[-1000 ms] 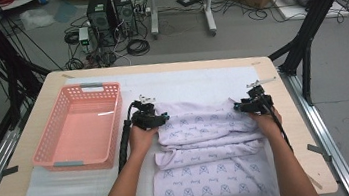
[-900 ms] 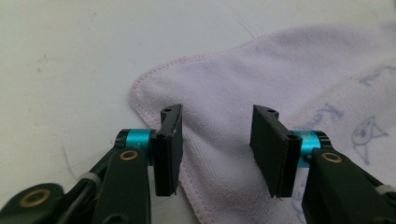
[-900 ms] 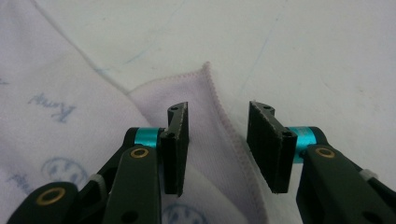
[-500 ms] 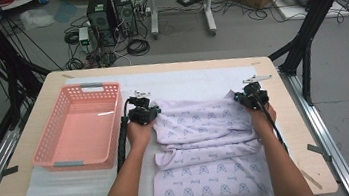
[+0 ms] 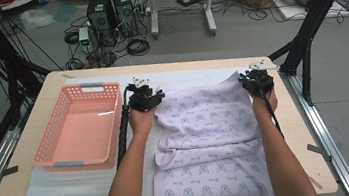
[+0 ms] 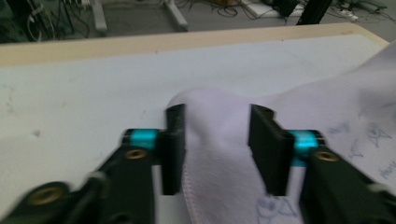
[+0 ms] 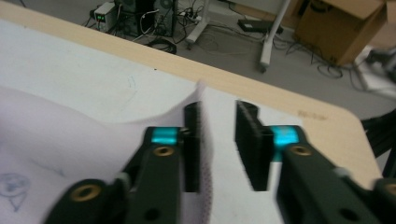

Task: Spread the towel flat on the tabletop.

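Lying between open jaws: cloth (image 6: 219, 140)

cloth (image 5: 208, 139): I see its near edge cut off by the bottom of the high view
cloth print: too blurred for me to read in both gripper views
forearms: they cover parts of the cloth's sides

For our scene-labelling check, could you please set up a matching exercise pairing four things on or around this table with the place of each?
Things:
1. pink basket
2. patterned cloth
3. left tool
4. right tool

Places:
A. at the cloth's far right corner
B. on the table's left part
C. spread over the table's middle, reaching its near edge
D. at the cloth's far left corner, beside the basket

Pairs: 1-B, 2-C, 3-D, 4-A
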Demonstrator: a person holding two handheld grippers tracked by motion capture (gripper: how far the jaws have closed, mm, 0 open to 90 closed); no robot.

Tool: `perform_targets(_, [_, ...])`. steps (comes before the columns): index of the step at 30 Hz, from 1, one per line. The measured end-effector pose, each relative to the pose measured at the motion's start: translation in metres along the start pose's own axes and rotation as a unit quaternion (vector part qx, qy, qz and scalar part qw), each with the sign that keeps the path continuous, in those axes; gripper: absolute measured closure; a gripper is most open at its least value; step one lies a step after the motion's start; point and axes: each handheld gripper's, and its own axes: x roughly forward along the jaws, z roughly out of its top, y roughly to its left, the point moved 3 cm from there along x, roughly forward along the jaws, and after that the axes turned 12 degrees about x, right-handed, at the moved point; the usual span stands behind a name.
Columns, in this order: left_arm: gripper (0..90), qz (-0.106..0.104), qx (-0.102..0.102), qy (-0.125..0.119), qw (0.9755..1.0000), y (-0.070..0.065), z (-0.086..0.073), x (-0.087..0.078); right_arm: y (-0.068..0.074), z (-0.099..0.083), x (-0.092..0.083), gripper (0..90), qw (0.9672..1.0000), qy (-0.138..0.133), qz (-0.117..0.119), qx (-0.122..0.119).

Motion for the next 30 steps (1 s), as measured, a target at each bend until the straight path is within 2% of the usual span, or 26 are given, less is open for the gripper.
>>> perform_targets(1, [47.1, -0.008, 0.004, 0.014, 0.9999, 0.000, -0.002, 0.000, -0.001, 0.000, -0.002, 65.7, 0.9998, 0.003, 0.008, 0.017])
perform_targets(3, [43.4, -0.015, 0.022, 0.029, 0.9992, -0.001, -0.004, -0.002, -0.003, -0.002, -0.008, 67.2, 0.9997, 0.001, 0.015, 0.022])
perform_targets(5, [41.5, -0.028, 0.016, 0.025, 0.9992, -0.002, -0.004, -0.006, -0.005, -0.003, -0.014, 67.1, 0.9995, 0.012, 0.021, 0.022])
perform_targets(8, [40.9, -0.045, 0.020, 0.024, 0.9985, -0.007, -0.006, -0.011, -0.008, -0.005, -0.026, 66.3, 0.9988, 0.022, 0.036, 0.025])
perform_targets(11, [37.7, -0.076, 0.023, 0.039, 0.9961, -0.015, -0.007, -0.012, -0.011, -0.010, -0.037, 62.2, 0.9967, 0.043, 0.058, 0.037])
perform_targets(13, [37.6, -0.089, 0.029, 0.045, 0.9946, -0.021, -0.007, -0.016, -0.013, -0.015, -0.045, 60.6, 0.9956, 0.050, 0.068, 0.040])
perform_targets(15, [37.6, -0.084, 0.030, 0.030, 0.9955, -0.027, -0.009, -0.022, -0.013, -0.021, -0.054, 57.1, 0.9944, 0.057, 0.080, 0.037])
perform_targets(16, [37.7, -0.084, 0.033, 0.026, 0.9956, -0.031, -0.011, -0.026, -0.014, -0.023, -0.059, 56.9, 0.9929, 0.060, 0.095, 0.040])
perform_targets(18, [38.2, -0.088, 0.050, 0.030, 0.9944, -0.038, -0.016, -0.033, -0.017, -0.028, -0.071, 57.3, 0.9909, 0.060, 0.112, 0.045])
perform_targets(20, [38.3, -0.096, 0.052, 0.030, 0.9936, -0.043, -0.020, -0.038, -0.023, -0.032, -0.080, 57.3, 0.9893, 0.067, 0.120, 0.049])
perform_targets(23, [38.2, -0.112, 0.043, 0.028, 0.9924, -0.045, -0.026, -0.045, -0.026, -0.041, -0.094, 53.3, 0.9886, 0.079, 0.122, 0.040])
perform_targets(25, [38.5, -0.115, 0.053, 0.036, 0.9913, -0.046, -0.033, -0.051, -0.027, -0.048, -0.104, 51.9, 0.9889, 0.082, 0.120, 0.029])
perform_targets(26, [38.8, -0.117, 0.060, 0.048, 0.9902, -0.046, -0.036, -0.052, -0.028, -0.052, -0.109, 51.9, 0.9882, 0.083, 0.125, 0.031])
perform_targets(27, [38.6, -0.114, 0.062, 0.051, 0.9902, -0.046, -0.040, -0.053, -0.029, -0.056, -0.113, 51.6, 0.9877, 0.087, 0.126, 0.035])
perform_targets(30, [39.5, -0.116, 0.053, 0.056, 0.9902, -0.046, -0.049, -0.054, -0.028, -0.071, -0.115, 51.1, 0.9847, 0.113, 0.127, 0.039])
